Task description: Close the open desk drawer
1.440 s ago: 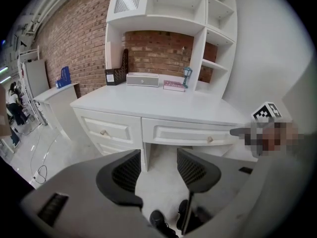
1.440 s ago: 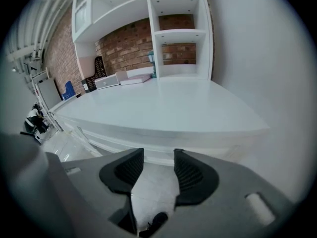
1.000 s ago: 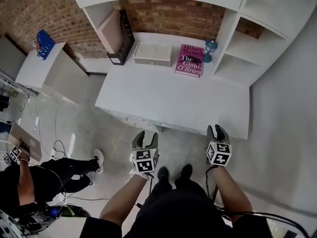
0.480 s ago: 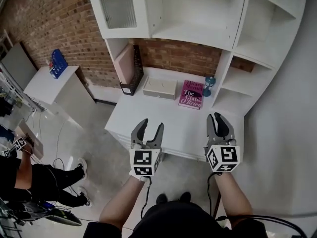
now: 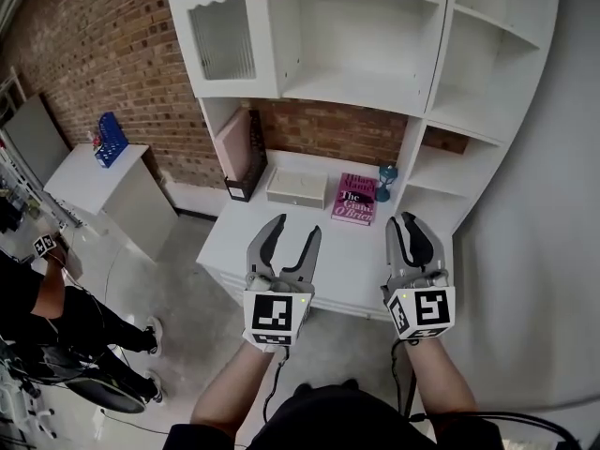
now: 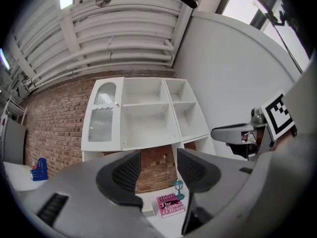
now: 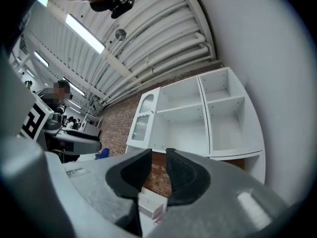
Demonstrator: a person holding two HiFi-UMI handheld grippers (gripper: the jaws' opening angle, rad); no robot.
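Observation:
The white desk (image 5: 349, 251) stands below a white shelf unit (image 5: 361, 36) against a brick wall. Its front edge (image 5: 225, 275), where the drawers sit, is mostly hidden behind my grippers, so I cannot tell how the drawer stands. My left gripper (image 5: 295, 230) (image 6: 158, 152) hangs in the air above the desk's front, open and empty. My right gripper (image 5: 406, 221) (image 7: 158, 151) floats beside it over the desk's right end. Its jaws have just been closing to a narrow gap with nothing between them. Neither gripper touches the desk.
On the desk lie a pink book (image 5: 357, 198), a white box (image 5: 297, 187), a blue goblet (image 5: 386, 178) and a black file holder (image 5: 246, 157). A low white cabinet (image 5: 117, 190) stands left. A person (image 5: 37, 317) sits at far left. A white wall runs along the right.
Both grippers have risen from knee height to above the desk's front and tilted upward. The head view has lifted to show the shelf unit. The right jaws are narrower.

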